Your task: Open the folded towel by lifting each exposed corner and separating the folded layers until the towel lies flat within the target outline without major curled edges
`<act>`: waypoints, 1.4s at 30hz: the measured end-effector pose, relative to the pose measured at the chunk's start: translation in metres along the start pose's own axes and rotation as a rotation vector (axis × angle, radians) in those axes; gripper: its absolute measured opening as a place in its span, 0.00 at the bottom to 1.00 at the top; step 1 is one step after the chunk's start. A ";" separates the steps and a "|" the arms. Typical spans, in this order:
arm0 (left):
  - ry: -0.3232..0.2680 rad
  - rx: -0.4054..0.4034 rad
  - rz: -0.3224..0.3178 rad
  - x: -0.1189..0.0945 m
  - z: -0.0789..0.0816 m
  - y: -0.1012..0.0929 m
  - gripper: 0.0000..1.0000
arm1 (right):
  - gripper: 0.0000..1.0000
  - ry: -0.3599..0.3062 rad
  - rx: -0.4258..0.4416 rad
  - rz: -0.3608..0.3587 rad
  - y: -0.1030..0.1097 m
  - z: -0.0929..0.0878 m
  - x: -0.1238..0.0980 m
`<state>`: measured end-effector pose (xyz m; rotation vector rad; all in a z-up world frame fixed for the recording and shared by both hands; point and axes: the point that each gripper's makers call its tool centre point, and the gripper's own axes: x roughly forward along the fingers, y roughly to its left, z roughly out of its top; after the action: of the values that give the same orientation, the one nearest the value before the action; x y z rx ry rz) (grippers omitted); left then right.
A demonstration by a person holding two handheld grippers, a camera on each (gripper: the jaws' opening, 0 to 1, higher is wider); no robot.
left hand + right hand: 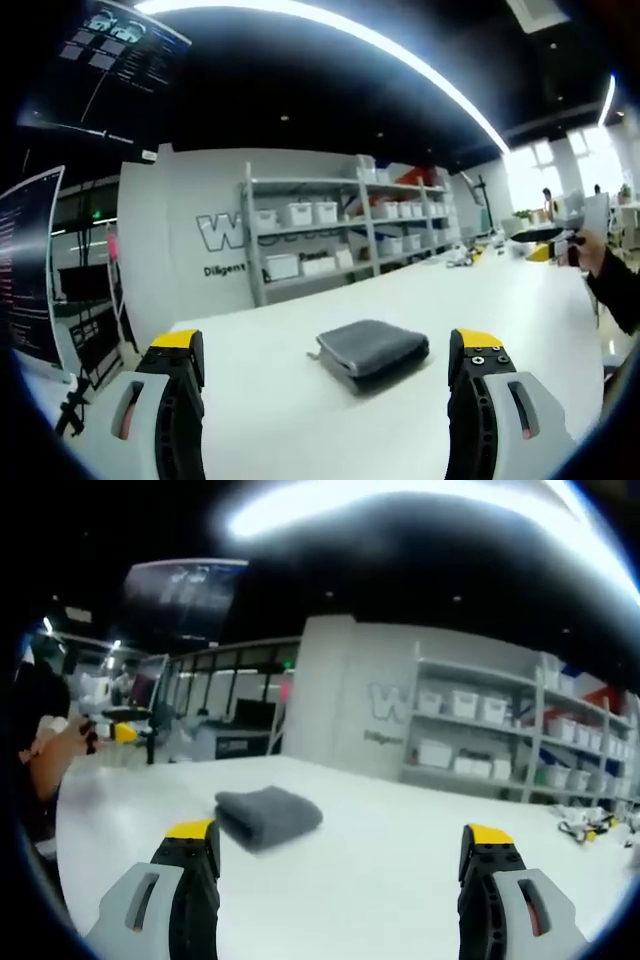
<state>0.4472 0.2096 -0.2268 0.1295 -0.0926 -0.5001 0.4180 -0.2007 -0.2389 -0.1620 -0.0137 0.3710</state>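
In the left gripper view, the left gripper [326,352] rises at 6 o'clock with its two yellow-tipped jaws wide apart and nothing between them. Just beyond the tips, toward 12 o'clock from them, the grey towel [372,348] lies folded on the white table [300,420]; it sits nearer to the jaw at 4 o'clock than to the one at 8 o'clock, and neither jaw touches it. Farther, at 3 o'clock, a person's hand [590,255] with a dark sleeve holds a dark device over the table edge. Behind the table, at 12 o'clock, grey shelves [345,225] carry white bins in front of a white wall with letters.

In the right gripper view, the right gripper [338,848] also has its jaws spread apart and empty. The towel [268,815] lies just past the jaw at 8 o'clock, apart from it. At 9 o'clock a hand [62,750] is seen at the table border, and the shelves [500,725] stand far at 2 o'clock.
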 end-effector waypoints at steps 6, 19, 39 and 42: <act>0.008 0.016 0.001 0.016 0.001 0.005 1.00 | 1.00 0.002 -0.034 0.017 0.004 0.006 0.017; -0.010 0.021 0.000 0.034 0.009 0.015 1.00 | 1.00 -0.040 -0.045 0.007 -0.009 0.024 0.044; -0.040 -0.013 -0.010 0.081 0.008 0.043 1.00 | 1.00 -0.056 -0.041 0.013 -0.033 0.028 0.101; -0.031 -0.021 -0.004 0.091 0.003 0.050 1.00 | 1.00 -0.061 -0.036 0.017 -0.034 0.027 0.114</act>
<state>0.5503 0.2085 -0.2115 0.1017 -0.1177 -0.5067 0.5354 -0.1862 -0.2092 -0.1867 -0.0790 0.3928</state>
